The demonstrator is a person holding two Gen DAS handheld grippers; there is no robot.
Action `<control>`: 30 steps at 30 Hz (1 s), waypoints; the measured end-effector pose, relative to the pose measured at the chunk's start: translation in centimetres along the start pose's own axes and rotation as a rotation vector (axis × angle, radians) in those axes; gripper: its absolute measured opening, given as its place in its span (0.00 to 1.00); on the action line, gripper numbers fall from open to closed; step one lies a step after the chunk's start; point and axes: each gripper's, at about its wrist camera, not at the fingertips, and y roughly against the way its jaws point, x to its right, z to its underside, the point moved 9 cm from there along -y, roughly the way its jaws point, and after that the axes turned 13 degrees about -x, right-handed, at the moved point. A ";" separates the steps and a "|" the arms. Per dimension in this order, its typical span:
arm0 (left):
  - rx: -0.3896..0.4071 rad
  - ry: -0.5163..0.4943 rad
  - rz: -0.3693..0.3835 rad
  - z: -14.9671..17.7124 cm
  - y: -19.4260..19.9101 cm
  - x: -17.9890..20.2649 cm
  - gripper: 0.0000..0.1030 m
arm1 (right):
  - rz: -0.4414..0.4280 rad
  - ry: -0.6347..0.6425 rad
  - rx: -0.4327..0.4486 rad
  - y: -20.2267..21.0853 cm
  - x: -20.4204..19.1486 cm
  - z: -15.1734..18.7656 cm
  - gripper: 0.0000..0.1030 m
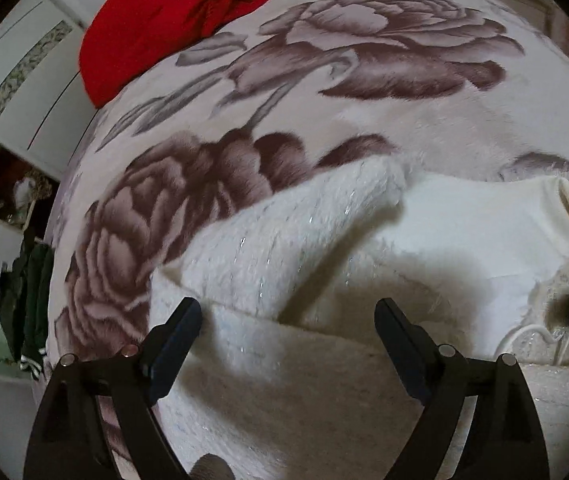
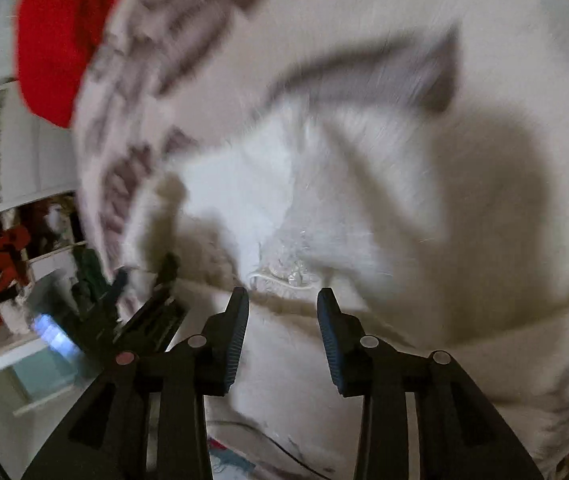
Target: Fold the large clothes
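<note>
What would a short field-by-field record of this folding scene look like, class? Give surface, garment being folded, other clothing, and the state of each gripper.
surface: floral blanket, pale with large brownish roses
garment: fuzzy white sweater with silvery threads, lying partly folded on the blanket
other clothing: red garment at the far edge of the blanket; dark green garment hanging off to the side
left gripper: open wide above the sweater, nothing held
right gripper: open, nothing between the fingers, over the sweater; view motion-blurred
</note>
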 end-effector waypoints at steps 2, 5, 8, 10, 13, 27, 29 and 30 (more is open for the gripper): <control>-0.001 0.018 -0.001 -0.1 -0.4 -0.1 0.86 | 0.092 -0.034 0.011 -2.3 0.5 -1.3 0.51; 0.008 0.027 -0.006 -0.5 -0.4 -0.4 0.86 | 0.191 -0.067 0.051 -4.5 0.4 -2.5 0.53; 0.017 0.041 0.013 -0.6 0.0 -0.8 0.86 | 0.221 -0.090 0.136 -3.8 0.0 -2.4 0.27; 0.023 0.052 0.033 -0.7 0.5 -1.1 0.86 | 0.209 -0.098 0.167 -3.1 -0.4 -2.3 0.19; 0.049 0.072 0.042 -1.2 1.6 -2.0 0.86 | 0.196 -0.085 0.249 -0.5 -1.9 -2.3 0.18; 0.079 0.133 -0.209 -2.1 0.8 -9.1 0.86 | -0.046 0.202 0.042 -2.7 -8.5 -0.7 0.40; 0.073 0.117 -0.227 -2.0 0.2 -9.0 0.86 | -0.035 0.196 -0.010 -5.7 -9.0 -2.1 0.40; 0.080 0.108 -0.232 -1.9 0.2 -8.9 0.86 | -0.028 0.183 -0.038 -7.0 -8.7 -2.0 0.40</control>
